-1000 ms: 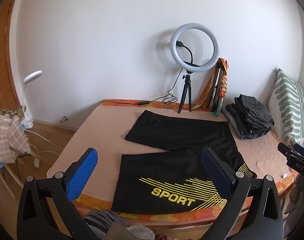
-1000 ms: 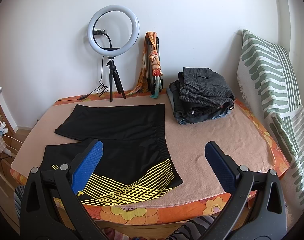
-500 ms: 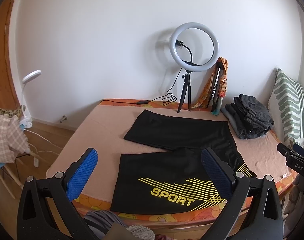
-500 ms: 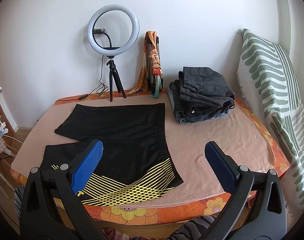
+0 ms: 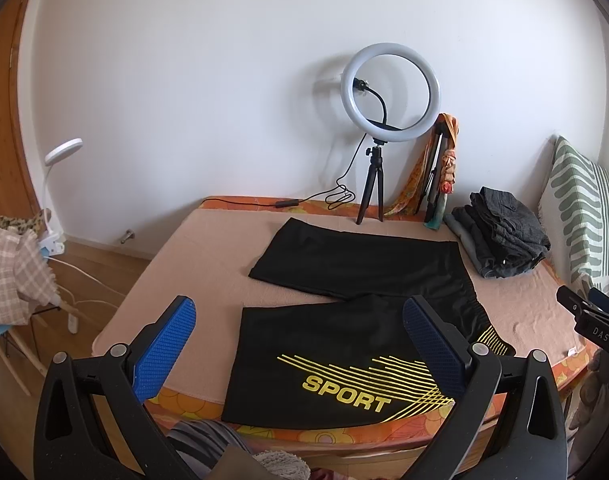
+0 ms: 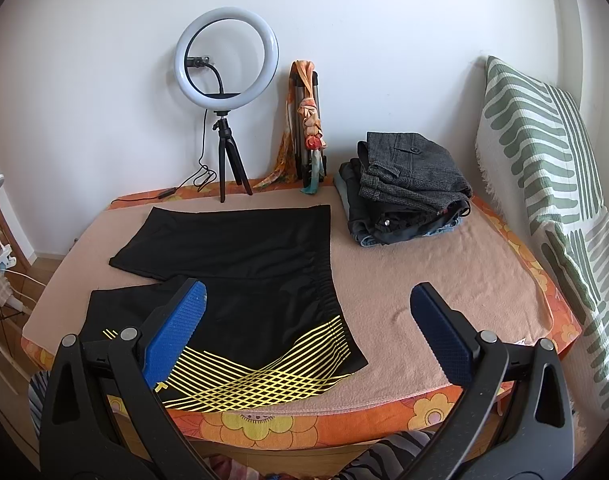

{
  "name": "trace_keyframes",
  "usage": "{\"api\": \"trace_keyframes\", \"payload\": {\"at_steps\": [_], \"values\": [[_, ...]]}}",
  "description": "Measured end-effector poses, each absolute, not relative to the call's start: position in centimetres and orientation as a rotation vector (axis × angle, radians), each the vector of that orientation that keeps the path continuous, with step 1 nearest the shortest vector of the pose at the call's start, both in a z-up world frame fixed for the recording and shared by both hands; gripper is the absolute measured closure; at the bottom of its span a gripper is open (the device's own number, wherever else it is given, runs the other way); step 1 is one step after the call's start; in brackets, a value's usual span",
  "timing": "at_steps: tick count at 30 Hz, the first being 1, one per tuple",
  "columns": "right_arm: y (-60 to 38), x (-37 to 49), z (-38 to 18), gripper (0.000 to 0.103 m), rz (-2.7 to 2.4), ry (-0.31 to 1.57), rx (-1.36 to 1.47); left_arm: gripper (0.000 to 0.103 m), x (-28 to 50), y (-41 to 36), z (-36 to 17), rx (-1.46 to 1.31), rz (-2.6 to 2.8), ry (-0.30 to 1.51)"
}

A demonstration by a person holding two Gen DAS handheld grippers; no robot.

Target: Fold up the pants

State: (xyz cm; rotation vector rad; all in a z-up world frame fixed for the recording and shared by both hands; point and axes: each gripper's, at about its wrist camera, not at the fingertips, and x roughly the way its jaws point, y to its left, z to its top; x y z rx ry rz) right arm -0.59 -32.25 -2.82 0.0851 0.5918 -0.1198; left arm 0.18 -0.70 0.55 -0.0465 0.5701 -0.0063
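Black shorts point(image 5: 344, 312) with yellow stripes and the word SPORT lie flat and spread on the pink blanket; they also show in the right wrist view point(image 6: 240, 280), legs pointing left, waistband to the right. My left gripper point(image 5: 300, 336) is open and empty, held above the near edge over the printed leg. My right gripper point(image 6: 308, 320) is open and empty, held above the near edge by the waistband corner. Neither touches the shorts.
A pile of folded dark clothes point(image 6: 404, 184) sits at the back right. A ring light on a tripod point(image 6: 224, 92) and a scarf-draped stand point(image 6: 308, 128) are at the wall. A striped pillow point(image 6: 544, 168) leans at right. The bed's flowered edge point(image 6: 344, 416) is near.
Both grippers stay open. The left view has drifted very slightly; the shorts have not moved.
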Motion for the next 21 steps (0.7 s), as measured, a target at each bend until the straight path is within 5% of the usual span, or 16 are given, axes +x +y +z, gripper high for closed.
{"api": "trace_keyframes", "payload": {"at_steps": [21], "values": [[-32.21,-0.33,-3.32,0.000,-0.121,0.597,0.085,0.000,0.87,-0.66,0.13,-0.043,-0.001,0.581]]}}
